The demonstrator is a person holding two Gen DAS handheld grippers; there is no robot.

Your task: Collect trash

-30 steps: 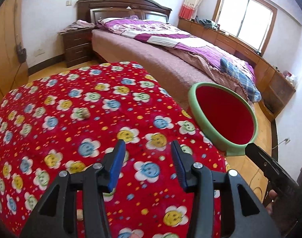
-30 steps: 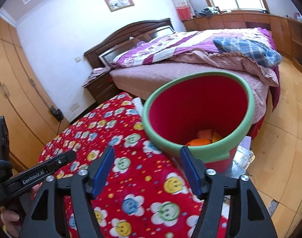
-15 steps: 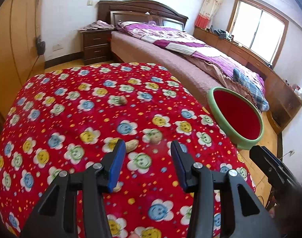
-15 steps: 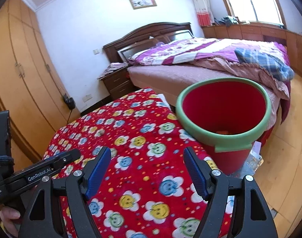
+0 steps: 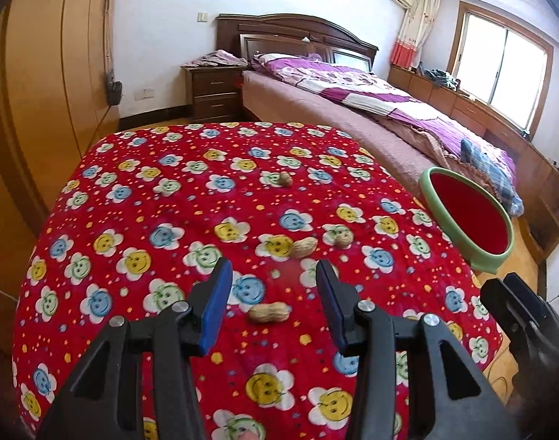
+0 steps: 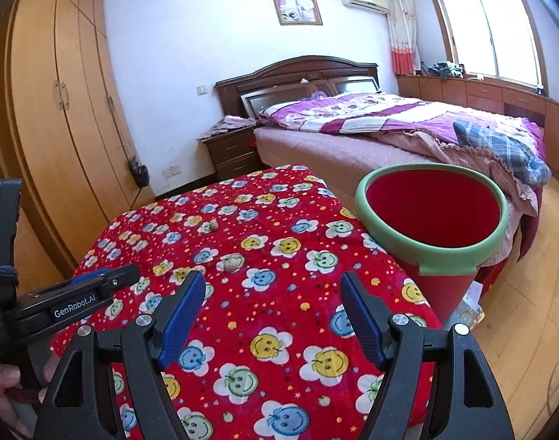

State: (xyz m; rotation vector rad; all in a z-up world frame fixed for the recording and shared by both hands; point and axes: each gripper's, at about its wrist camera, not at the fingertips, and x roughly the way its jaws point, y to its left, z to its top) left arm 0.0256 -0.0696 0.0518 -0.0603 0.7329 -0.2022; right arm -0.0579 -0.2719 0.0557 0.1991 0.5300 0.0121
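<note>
Four peanuts [image 5: 269, 312] (one bin [image 5: 467, 216]) on cloth [image 5: 140, 198].

Cloth [image 5: 169, 220]: fuzzy fleece, matt. Bin [image 6: 431, 216]: smooth plastic, slight sheen. Peanuts [image 5: 268, 311]: rough, matt shells.

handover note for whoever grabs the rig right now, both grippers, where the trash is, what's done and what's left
Left gripper: open, empty, above the nearest peanut.
Right gripper: open, empty, over the red cloth beside the bin.
Trash: four peanuts on the cloth: the nearest, a pair mid-cloth, one farther back.
Done: cannot tell; the bin's inside is hidden.
Left: pick up all four and bin them.
</note>
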